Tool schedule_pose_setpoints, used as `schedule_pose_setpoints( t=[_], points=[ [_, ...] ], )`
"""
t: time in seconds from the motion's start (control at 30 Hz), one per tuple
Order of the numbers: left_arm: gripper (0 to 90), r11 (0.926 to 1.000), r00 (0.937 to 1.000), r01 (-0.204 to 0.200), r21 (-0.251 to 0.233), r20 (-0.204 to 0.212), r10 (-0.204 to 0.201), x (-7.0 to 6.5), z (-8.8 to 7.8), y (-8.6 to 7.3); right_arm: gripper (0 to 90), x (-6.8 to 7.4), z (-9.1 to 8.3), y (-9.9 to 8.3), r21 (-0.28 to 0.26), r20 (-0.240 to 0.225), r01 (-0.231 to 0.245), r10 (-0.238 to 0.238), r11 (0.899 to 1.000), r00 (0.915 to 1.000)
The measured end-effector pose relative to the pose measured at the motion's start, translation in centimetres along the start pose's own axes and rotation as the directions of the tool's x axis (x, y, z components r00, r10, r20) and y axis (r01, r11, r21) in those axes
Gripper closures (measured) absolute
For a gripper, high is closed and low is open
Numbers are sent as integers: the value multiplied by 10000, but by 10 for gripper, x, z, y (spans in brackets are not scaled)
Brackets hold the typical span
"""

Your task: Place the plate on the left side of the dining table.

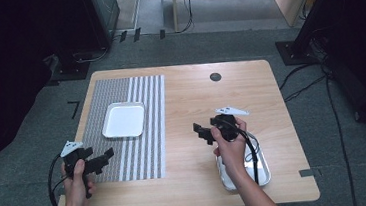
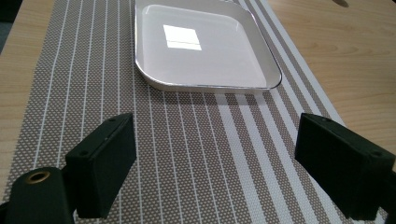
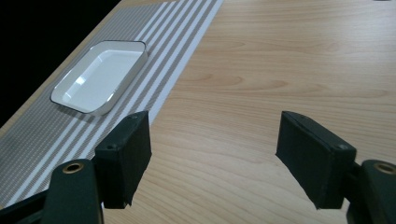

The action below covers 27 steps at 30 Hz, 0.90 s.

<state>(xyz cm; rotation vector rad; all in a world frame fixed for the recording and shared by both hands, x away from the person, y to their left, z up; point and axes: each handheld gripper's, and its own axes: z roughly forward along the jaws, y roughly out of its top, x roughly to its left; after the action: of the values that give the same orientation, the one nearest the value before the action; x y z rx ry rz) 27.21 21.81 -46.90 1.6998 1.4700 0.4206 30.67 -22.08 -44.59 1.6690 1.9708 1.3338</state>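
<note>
I hold the left hand-held gripper [image 1: 109, 153] above the near left part of the surface [image 1: 191, 107], over the near end of the striped placemat [image 1: 145, 151]. Its jaws stand wide apart with nothing between them, so it is released. In the left gripper view [image 2: 212, 158] the jaws point along the placemat [image 2: 187, 140] toward the white square tray [image 2: 205, 44], which lies flat a little ahead of them.

The white square tray [image 1: 124, 119] sits on the placemat in the left half of the surface, nearer to the left edge than to the middle, and it is empty.

The right hand-held gripper [image 1: 202, 133] hangs over the right half of the surface, its jaws turned toward the tray but well apart from it. It is also released, with bare wood between the jaws in the right gripper view [image 3: 215, 158].

Under my right forearm, near the near right corner, lies a metal tray [image 1: 262, 174].
</note>
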Motion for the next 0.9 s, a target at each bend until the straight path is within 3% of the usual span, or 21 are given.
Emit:
schedule_pose_setpoints(
  t=[0.2, 0.57, 0.9],
  points=[
    [125, 10000, 10000, 18, -79, 61, -18, -5, -6, -9, 261, -13, -14, -10, -85, 276, 36, -34, 10000, 9996],
    [126, 9999, 9998, 122, -52, -130, -123, 2, -16, -26, 261, -52, -45, -28, -361, 857, -524, 553, 9980, 9948],
    [125, 9998, 9987, -136, -114, -486, 130, 7, -27, -35, 261, -85, -71, -45, -601, 1365, -947, 1022, 9937, 9854]
  ],
)
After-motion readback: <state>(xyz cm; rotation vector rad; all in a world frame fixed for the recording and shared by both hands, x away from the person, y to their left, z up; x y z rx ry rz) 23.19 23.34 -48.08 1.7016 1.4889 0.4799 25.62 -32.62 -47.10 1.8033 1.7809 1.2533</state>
